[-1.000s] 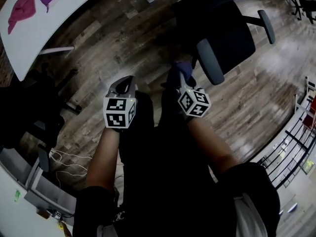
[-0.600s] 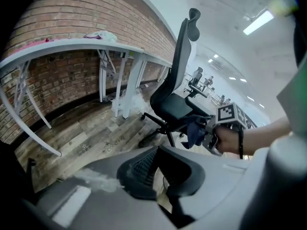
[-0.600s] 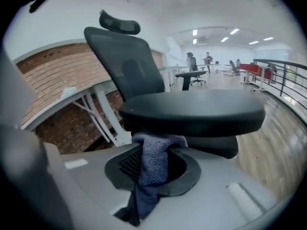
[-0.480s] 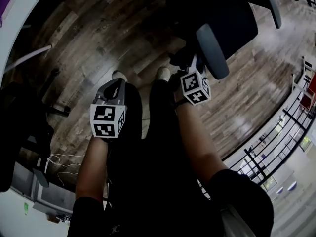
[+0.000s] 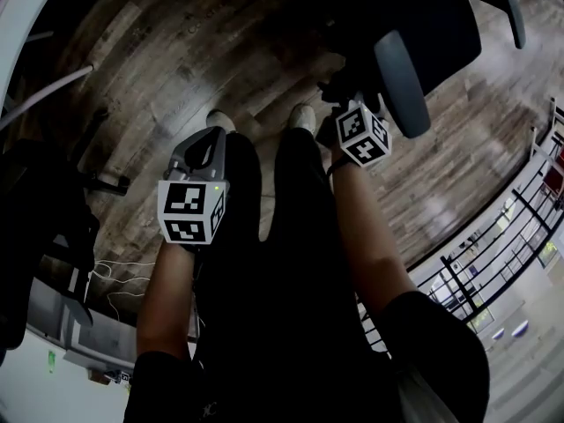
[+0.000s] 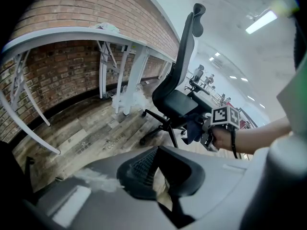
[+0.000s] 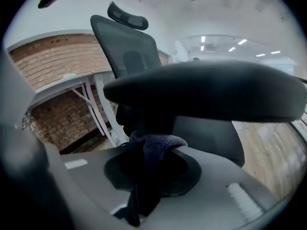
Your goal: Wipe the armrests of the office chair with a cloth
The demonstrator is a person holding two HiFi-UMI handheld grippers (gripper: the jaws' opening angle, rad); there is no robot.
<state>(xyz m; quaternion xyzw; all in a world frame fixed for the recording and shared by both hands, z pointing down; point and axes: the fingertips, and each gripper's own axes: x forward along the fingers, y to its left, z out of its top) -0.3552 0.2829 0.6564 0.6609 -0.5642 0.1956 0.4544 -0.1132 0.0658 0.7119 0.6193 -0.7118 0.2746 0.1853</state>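
Observation:
The black office chair stands ahead on the wood floor, seen whole in the left gripper view. Its near grey armrest lies just right of my right gripper, which is shut on a dark blue cloth. In the right gripper view that armrest fills the frame just above the cloth, and I cannot tell if they touch. The far armrest is at top right. My left gripper hangs over my left leg, away from the chair, shut with nothing in it.
My legs and light shoes point toward the chair base. A second dark chair and loose cables lie at the left. A metal railing runs along the right. A white desk stands against a brick wall.
My right gripper with the cloth has moved up beside the near armrest. The view has swung, so the white table with pink cloths has left the frame. My left gripper stays low.

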